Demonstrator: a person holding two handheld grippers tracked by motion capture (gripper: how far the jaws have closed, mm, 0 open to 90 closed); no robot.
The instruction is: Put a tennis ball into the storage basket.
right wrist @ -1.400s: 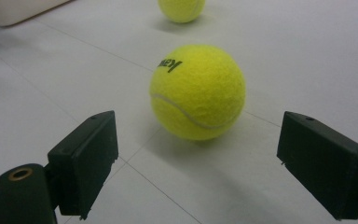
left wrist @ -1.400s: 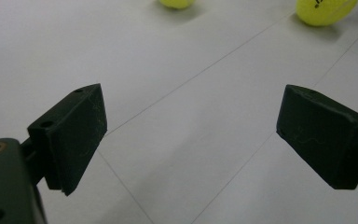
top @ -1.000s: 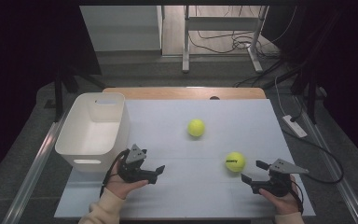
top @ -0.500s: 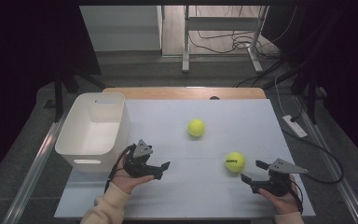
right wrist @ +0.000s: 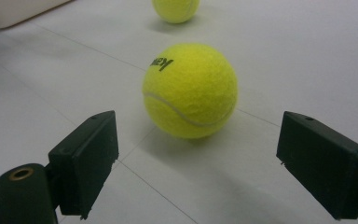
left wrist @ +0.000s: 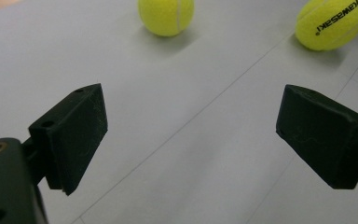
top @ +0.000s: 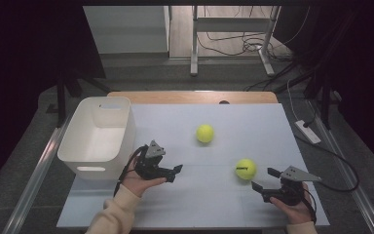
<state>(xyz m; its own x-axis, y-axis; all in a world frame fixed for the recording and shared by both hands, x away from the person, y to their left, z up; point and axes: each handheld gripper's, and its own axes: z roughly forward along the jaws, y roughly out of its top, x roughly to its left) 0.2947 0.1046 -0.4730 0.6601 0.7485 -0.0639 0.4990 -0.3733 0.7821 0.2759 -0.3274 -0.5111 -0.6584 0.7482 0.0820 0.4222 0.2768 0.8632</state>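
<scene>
Two yellow tennis balls lie on the white table. The far ball (top: 204, 133) sits mid-table; the near ball (top: 245, 168), printed with black lettering, lies to the right of it and closer to me. My right gripper (top: 264, 179) stands open just short of the near ball (right wrist: 190, 91), which lies ahead of its jaws, not between them. My left gripper (top: 174, 173) is open and holds nothing, beside the white bin (top: 97, 134). Its view looks across bare table to the far ball (left wrist: 166, 16) and the near ball (left wrist: 332, 24).
The white bin stands at the table's left side, its inside bare. A corner of the bin (right wrist: 14, 11) and the far ball (right wrist: 175, 9) show past my right gripper (right wrist: 196, 140). Cables and a power strip (top: 308, 131) lie on the floor beyond the right edge.
My left gripper has shifted a little to the right and forward along the bin's front. The right gripper and both balls have stayed put.
</scene>
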